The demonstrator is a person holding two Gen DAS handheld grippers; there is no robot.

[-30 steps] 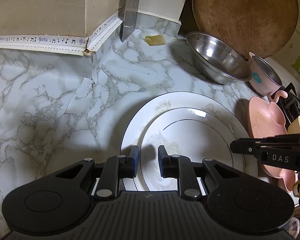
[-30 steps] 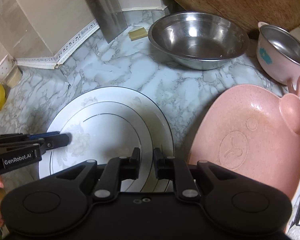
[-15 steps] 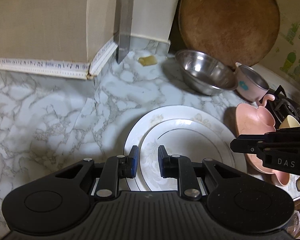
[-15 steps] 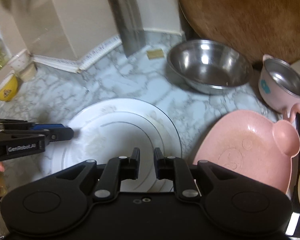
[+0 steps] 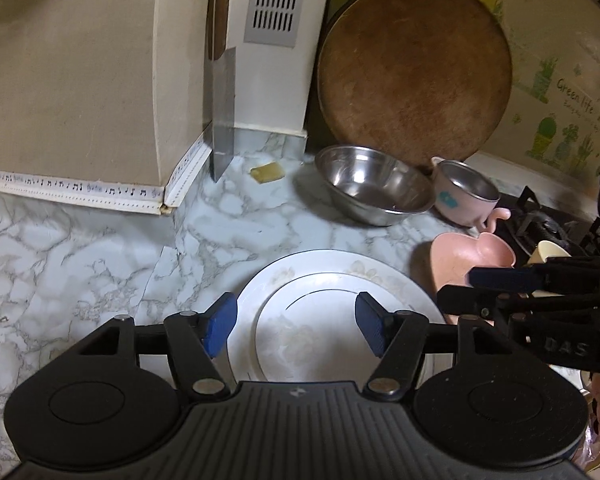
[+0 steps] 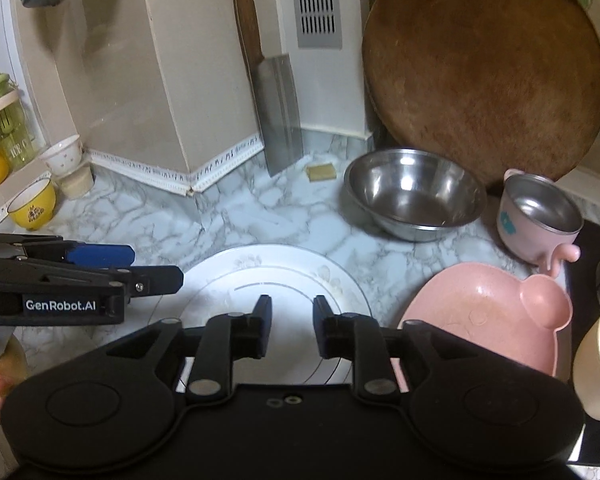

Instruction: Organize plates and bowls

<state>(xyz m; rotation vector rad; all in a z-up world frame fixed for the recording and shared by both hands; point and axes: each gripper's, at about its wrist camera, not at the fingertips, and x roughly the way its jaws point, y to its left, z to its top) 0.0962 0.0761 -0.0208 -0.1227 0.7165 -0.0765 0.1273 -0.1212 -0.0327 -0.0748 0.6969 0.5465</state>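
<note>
White stacked plates [image 5: 332,300] are set on marble worktop [image 5: 100,260]; left gripper [image 5: 296,322] and right gripper [image 6: 290,326], fingers just opening, are held released above, nothing grasped.

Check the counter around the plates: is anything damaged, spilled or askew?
No spill shows. The marble-pattern covering has a lifted, peeling seam left of the stacked white plates. The trim strip is cracked at the wall corner. A cleaver leans upright against the wall.
</note>
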